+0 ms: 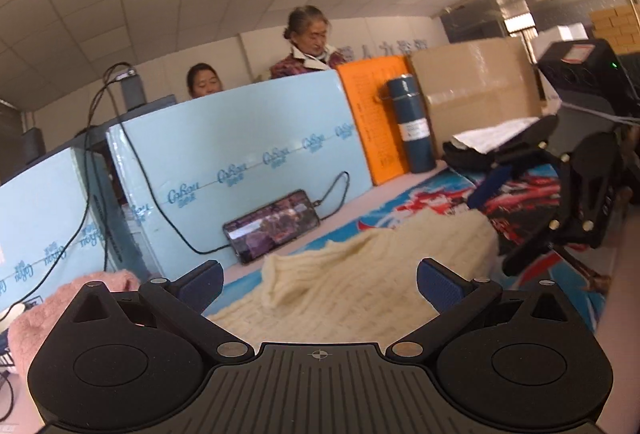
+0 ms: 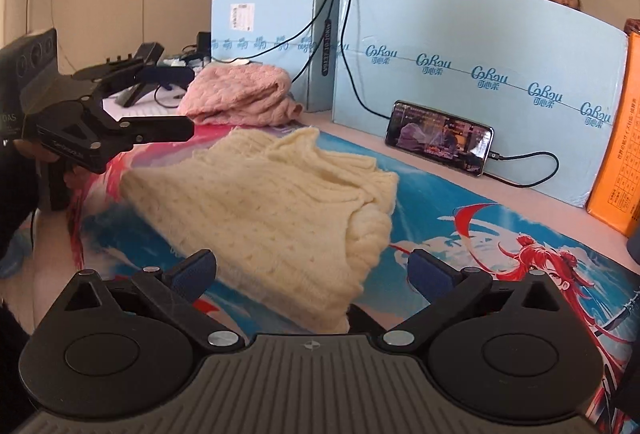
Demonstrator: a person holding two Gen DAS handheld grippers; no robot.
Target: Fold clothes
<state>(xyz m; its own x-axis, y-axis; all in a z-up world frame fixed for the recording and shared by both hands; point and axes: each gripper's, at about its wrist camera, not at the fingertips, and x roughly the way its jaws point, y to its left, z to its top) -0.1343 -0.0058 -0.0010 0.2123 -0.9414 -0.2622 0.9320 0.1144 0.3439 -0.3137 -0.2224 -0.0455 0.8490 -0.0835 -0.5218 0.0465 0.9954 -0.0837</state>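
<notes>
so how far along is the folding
Done: a pink sweater lies folded by the blue boxes, and the cream sweater is bunched into a rough fold on the mat. In hand: nothing; the left tongs and right tongs are open, nothing between them. Left: neatening the cream sweater.

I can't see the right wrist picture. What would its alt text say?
A cream knitted sweater, roughly folded, lies on a colourful printed mat, with the right tongs open just in front of it and holding nothing. The left tongs hover at left; a pink garment and a phone sit behind.
</notes>
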